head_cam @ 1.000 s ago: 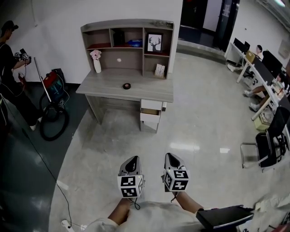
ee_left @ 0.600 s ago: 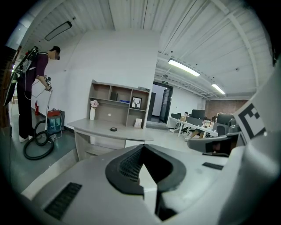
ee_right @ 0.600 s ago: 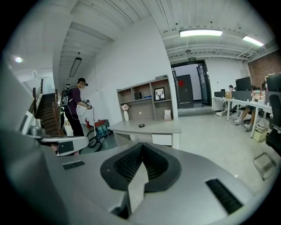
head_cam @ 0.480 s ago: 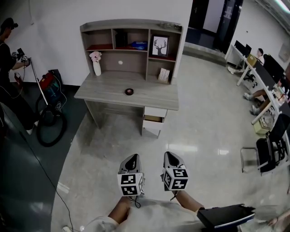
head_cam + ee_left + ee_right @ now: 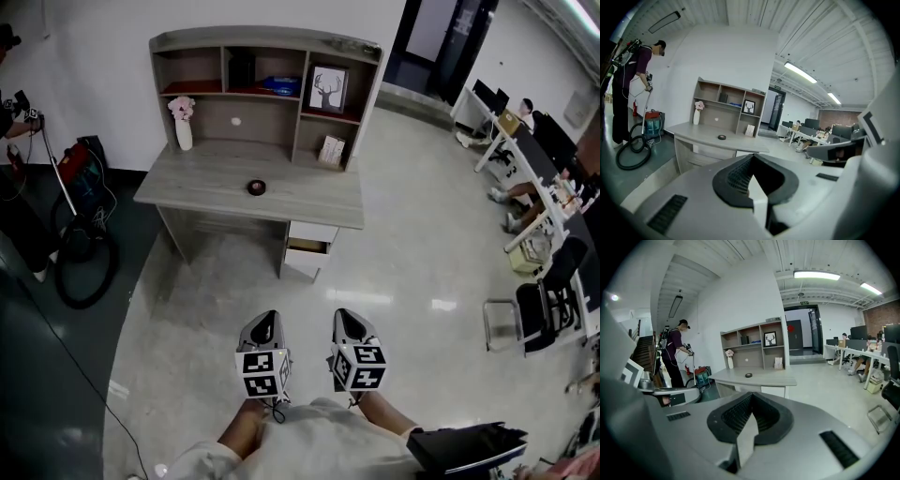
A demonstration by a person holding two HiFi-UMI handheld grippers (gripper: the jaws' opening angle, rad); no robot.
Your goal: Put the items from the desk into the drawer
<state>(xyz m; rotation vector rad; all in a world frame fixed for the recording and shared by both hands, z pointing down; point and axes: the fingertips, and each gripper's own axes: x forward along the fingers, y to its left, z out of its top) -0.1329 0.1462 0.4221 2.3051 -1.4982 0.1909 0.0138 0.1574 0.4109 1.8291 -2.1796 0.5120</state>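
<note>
Fingers of both grippers shut, nothing between them: left gripper (image 5: 270, 321) and right gripper (image 5: 345, 319) side by side, close to the body. A stretch of floor (image 5: 403, 281) separates them from the desk (image 5: 309, 208), well apart. The drawer (image 5: 306, 247) under its right end looks partly pulled out. A small dark round item (image 5: 256, 187) lies mid-desk. Judgement: nothing stowed yet; approach, pick-up and placing all remain.
</note>
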